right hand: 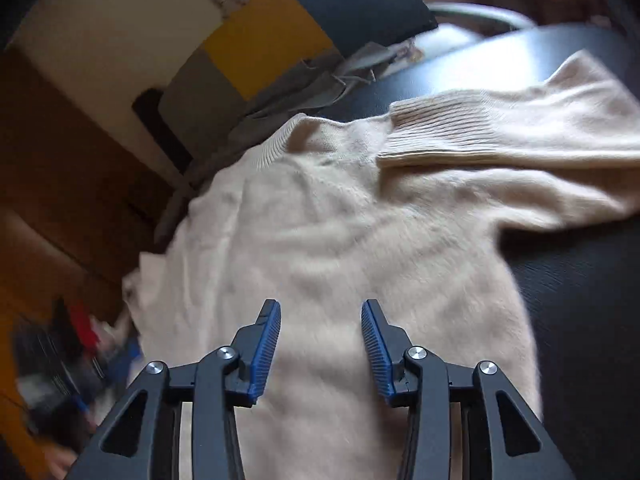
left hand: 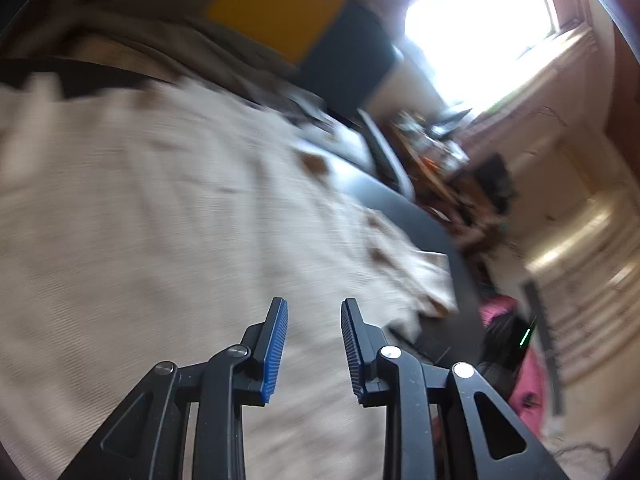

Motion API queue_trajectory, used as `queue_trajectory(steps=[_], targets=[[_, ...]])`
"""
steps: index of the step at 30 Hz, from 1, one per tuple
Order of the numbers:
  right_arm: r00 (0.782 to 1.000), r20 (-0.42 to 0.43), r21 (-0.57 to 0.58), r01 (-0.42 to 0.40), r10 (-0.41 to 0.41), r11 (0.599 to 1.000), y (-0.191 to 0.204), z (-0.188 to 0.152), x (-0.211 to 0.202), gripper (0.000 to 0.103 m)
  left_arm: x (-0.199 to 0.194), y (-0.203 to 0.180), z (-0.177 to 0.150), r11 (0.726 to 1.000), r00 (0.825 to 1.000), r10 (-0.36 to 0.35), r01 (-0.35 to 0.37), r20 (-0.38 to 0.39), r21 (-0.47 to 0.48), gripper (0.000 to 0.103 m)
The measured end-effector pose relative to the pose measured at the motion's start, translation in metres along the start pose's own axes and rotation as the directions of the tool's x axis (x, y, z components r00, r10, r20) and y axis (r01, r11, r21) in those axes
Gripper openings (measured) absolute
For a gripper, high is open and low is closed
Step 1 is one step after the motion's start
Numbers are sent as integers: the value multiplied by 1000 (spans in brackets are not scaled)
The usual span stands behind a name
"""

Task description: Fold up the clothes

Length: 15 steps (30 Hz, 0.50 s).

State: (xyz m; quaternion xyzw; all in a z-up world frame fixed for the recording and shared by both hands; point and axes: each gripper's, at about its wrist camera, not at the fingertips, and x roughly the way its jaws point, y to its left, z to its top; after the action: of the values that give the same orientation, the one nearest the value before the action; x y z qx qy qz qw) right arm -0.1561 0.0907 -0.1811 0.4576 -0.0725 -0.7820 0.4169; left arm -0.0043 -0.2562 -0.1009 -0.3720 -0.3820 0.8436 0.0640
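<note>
Cream fuzzy knit sweater [right hand: 340, 240] is lying flat on the black leather seat [right hand: 580, 300], one sleeve folded across its chest.

Right gripper [right hand: 321, 344] is hovering above the body, jaws apart, empty; left gripper [left hand: 314, 346] likewise, seemingly near the hem, though blurred.

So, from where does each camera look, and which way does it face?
Left wrist: on the left gripper, looking down across the blurred cream knitted sweater towards a bright window; open fingers show.
Right wrist: on the right gripper, over the sweater's folded sleeve on a black surface; open fingers show.
Shared: sweater, yellow panel.
</note>
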Motion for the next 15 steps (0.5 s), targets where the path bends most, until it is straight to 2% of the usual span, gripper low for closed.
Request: queue_trajectory(steps=[1, 3, 7, 11, 15], targets=[[1000, 10, -30, 22, -21, 999, 1, -6, -4, 45, 18, -8, 9, 999, 999, -39, 39, -29, -18, 26], [999, 47, -31, -7, 9, 999, -6, -22, -14, 46, 62, -22, 29, 992, 988, -116, 110, -103, -66, 26], [994, 69, 6, -79, 79, 997, -19, -13, -8, 54, 132, -40, 53, 974, 958, -193, 161, -214, -159, 26], [991, 77, -5, -112, 112, 994, -15, -11, -4, 61, 183, -48, 67, 972, 941, -184, 132, -285, -194, 27], [987, 83, -9, -135, 135, 991, -12, -10, -2, 64, 208, -47, 71, 975, 924, -140, 66, -356, -212, 28]])
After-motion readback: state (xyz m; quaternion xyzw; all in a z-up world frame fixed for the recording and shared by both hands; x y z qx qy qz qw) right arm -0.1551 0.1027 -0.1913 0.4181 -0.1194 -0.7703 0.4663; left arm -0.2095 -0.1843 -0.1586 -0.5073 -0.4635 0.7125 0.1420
